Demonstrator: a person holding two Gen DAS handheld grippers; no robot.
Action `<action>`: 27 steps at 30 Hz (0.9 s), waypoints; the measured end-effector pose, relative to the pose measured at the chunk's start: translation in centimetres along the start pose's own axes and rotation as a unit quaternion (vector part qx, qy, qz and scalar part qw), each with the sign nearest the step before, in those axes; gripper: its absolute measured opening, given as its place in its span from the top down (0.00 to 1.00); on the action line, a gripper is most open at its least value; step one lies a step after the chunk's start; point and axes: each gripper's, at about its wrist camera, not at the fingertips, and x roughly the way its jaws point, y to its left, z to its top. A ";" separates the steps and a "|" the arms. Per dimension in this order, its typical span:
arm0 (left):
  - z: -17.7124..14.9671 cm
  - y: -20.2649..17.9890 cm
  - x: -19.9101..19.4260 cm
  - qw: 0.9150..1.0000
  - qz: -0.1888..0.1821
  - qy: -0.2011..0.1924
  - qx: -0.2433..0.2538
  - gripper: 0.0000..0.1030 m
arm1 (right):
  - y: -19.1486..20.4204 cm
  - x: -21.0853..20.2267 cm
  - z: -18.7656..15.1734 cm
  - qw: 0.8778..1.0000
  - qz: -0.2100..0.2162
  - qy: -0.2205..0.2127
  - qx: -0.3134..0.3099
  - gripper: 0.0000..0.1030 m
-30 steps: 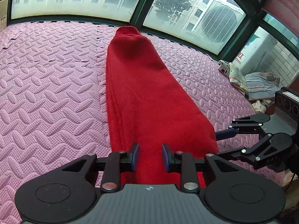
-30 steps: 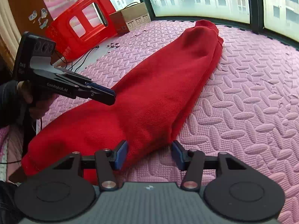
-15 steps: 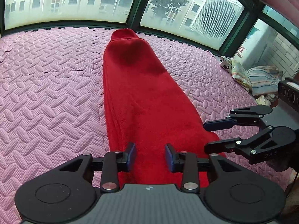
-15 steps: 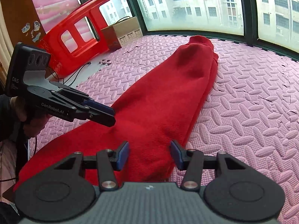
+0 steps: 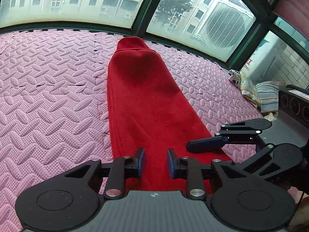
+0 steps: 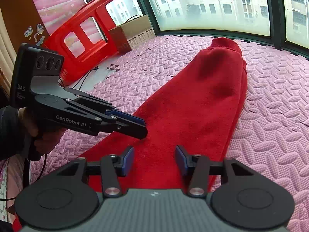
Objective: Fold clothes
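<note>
The left gripper hangs over the near end of the red garment, its blue-padded fingers parted with only cloth showing between them, nothing pinched. The right gripper is spread wider, also empty, over the same near end from the other side; in its view the left gripper reaches in from the left, gripped by a bare hand with a dark sleeve. The garment is folded into a long narrow strip, layered edges along one side, ribbed cuff-like end farthest away near the window frame. It lies flat on the pink foam mat, which stretches open on both sides. A red plastic stool and cardboard box stand beyond the mat's left edge, other clothes at its right
</note>
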 end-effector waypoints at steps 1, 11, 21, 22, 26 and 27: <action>-0.1 0.3 -0.1 1.000 0.000 -0.001 0.000 0.82 | -0.4 -0.3 -0.2 1.000 -0.008 0.002 0.006 0.75; -0.4 0.7 -0.9 1.000 -0.001 0.000 0.022 0.83 | -2.2 -2.6 0.0 0.999 -0.047 0.008 0.019 0.88; 0.2 0.0 -0.7 1.000 -0.001 0.005 0.031 0.76 | -5.7 -0.9 6.7 0.994 -0.089 -0.050 0.049 0.51; 0.2 0.1 -0.7 1.000 -0.002 0.005 0.030 0.76 | -6.2 -0.6 7.2 0.993 -0.089 -0.055 0.057 0.50; 0.3 0.2 -0.8 1.000 -0.008 0.005 0.027 0.74 | -9.0 1.6 9.8 0.988 -0.083 -0.072 0.112 0.44; 0.3 0.1 -0.8 1.000 -0.010 0.005 0.028 0.72 | -9.5 2.1 10.1 0.987 -0.085 -0.073 0.116 0.43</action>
